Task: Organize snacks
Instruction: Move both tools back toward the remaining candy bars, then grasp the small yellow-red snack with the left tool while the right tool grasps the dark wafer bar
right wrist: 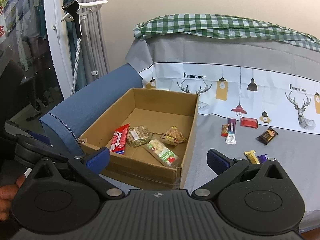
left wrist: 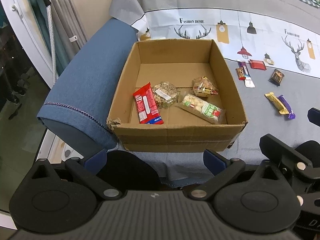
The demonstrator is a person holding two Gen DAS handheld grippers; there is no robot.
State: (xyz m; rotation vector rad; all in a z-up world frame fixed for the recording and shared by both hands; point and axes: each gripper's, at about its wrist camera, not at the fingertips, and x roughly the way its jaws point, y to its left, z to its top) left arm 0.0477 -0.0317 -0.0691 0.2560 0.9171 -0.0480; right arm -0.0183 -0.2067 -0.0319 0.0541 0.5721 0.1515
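Both views are evenly lit by soft indoor light; only faint shadows are cast. Straight lines are bent strongly toward the edges, and the corners are slightly blurred.

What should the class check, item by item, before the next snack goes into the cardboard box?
1. Left tongs open and holding nothing: ok.
2. Right tongs open and holding nothing: ok.
3. Cardboard box open on top, with bare floor left at the back: ok.
4. Snacks still outside on the grey bedcover: not ok. The gold bar, purple wrapper, dark brown bar, red packet, white tube sachet and small orange bar all wait there.
5. Gold bar lies apart for a clean grip: not ok, it touches the purple wrapper.
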